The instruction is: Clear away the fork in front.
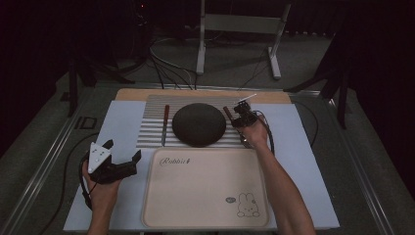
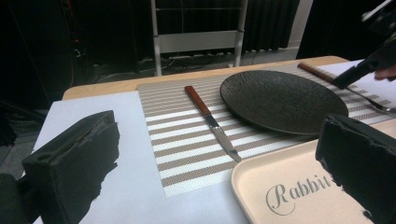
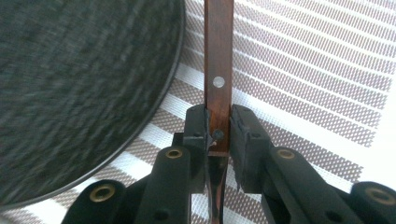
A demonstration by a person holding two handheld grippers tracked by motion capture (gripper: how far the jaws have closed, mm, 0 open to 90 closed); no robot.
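Right gripper (image 3: 218, 135) clamped on wooden utensil handle (image 3: 218, 70); left gripper (image 1: 122, 149) wide open.

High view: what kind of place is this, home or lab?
Likely a lab or studio staged as a dining setup: striped placemat, dark plate and tray on a table, with loose floor cables and a metal stand behind.

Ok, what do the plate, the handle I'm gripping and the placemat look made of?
Plate: probably stoneware, matte black with a rough, pebbled face.
Handle: reddish-brown wood with a metal rivet, between the right gripper jaws.
Placemat: seemingly woven vinyl or fabric, with a visible mesh weave in brown and white stripes.
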